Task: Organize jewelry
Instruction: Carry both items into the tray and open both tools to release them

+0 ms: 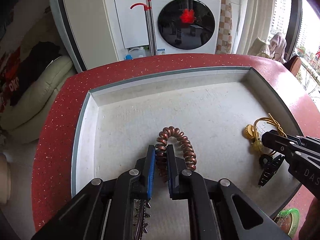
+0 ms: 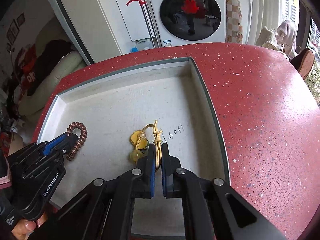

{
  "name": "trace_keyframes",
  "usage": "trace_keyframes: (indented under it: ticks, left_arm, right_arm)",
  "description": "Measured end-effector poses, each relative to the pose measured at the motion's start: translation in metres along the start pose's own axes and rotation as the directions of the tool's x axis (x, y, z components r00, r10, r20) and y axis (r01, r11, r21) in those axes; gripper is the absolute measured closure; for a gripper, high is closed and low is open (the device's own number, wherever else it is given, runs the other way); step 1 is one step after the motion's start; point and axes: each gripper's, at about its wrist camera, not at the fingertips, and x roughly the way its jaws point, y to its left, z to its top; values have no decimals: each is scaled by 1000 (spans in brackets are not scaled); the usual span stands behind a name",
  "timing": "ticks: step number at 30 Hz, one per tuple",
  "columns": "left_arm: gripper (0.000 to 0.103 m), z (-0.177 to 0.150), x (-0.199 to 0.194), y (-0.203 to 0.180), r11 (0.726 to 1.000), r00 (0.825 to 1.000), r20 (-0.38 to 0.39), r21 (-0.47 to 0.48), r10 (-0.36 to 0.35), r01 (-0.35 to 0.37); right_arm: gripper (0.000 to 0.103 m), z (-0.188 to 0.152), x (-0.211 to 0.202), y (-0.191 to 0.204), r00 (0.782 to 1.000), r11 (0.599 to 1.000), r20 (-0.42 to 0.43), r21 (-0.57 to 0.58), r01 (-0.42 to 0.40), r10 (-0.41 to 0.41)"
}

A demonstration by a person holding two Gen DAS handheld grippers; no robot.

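A white shallow tray sits on the red speckled table. My left gripper is shut on a copper spiral hair tie, which arches over the tray floor; it also shows in the right wrist view. My right gripper is shut on a yellow cord hair tie with yellow charms, low over the tray; the cord also shows in the left wrist view. A black claw clip lies in the tray by the right gripper.
A spiked band lies under my left gripper. A green item sits on the table at the near right. A washing machine, a mop and a cushioned sofa stand beyond the table.
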Motion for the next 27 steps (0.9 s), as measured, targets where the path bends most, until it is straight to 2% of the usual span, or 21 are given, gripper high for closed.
trace_keyframes:
  ticks: [1,2,3,7,14,25,26,27]
  left_arm:
    - [74,0,0,1,1000,1000,-4,-5,1,-1]
    - [74,0,-1,2,1000,1000,-7,-10,6,-6]
    - [74,0,-1,3,1000,1000,-7,-14,10,-10]
    - [74,-1,-5,4,1000,1000,7,-16,12,-12]
    - [74,0,-14,6,1000,1000,25,-18,8,-8]
    - [73,5,-28,10,1000,999,48,-27,3,-1]
    - [58,5,-29,10,1000,999,46,-29,0,2]
    - [3,5,-30,10,999,999,45,-34,-2,3]
  right_arm:
    - [82,1,0,0,1000,1000,-1,3,-5,5]
    - [67,1,-2,1,1000,1000,2,7,-7,7]
    - [62,1,-6,1,1000,1000,13,9,-17,17]
    - [60,2,-21,5,998,999,54,-2,-33,33]
    - [53,-6,-54,1,990,997,126,44,-68,62]
    - [53,-23,-80,-9,987,993,148,82,-81,68]
    - [53,-25,-81,-9,987,993,146,82,-82,69]
    - [53,-26,-83,-10,987,993,145,80,-83,71]
